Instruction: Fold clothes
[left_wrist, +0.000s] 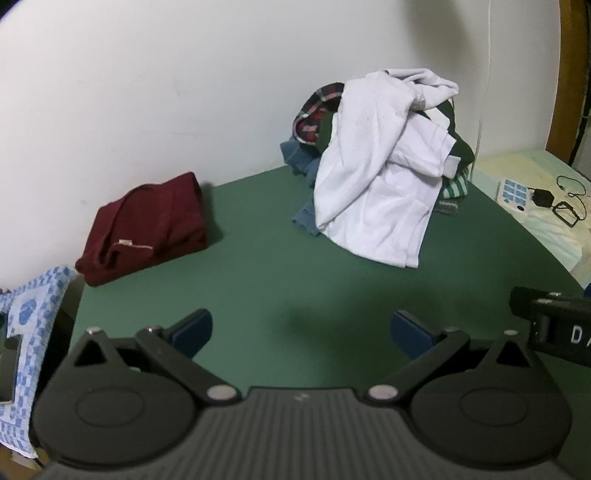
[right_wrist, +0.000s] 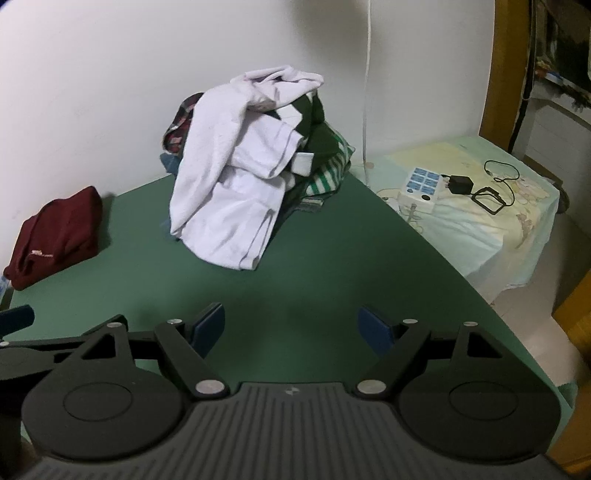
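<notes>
Both grippers, left gripper (left_wrist: 301, 330) and right gripper (right_wrist: 291, 328), hover with jaws spread, empty, over the green table (left_wrist: 258, 280). White shirt (left_wrist: 373, 192) tops the pile by the wall: soft, light, floppy. Likely best pinched at a hem corner.

Plain white wall (right_wrist: 110, 74) behind a green worktop (right_wrist: 295, 280). Right of the worktop there's a low bed (right_wrist: 491, 229) with a pale sheet, a wooden door frame (right_wrist: 498, 74) behind it, light floor tiles (right_wrist: 535, 317) below.
</notes>
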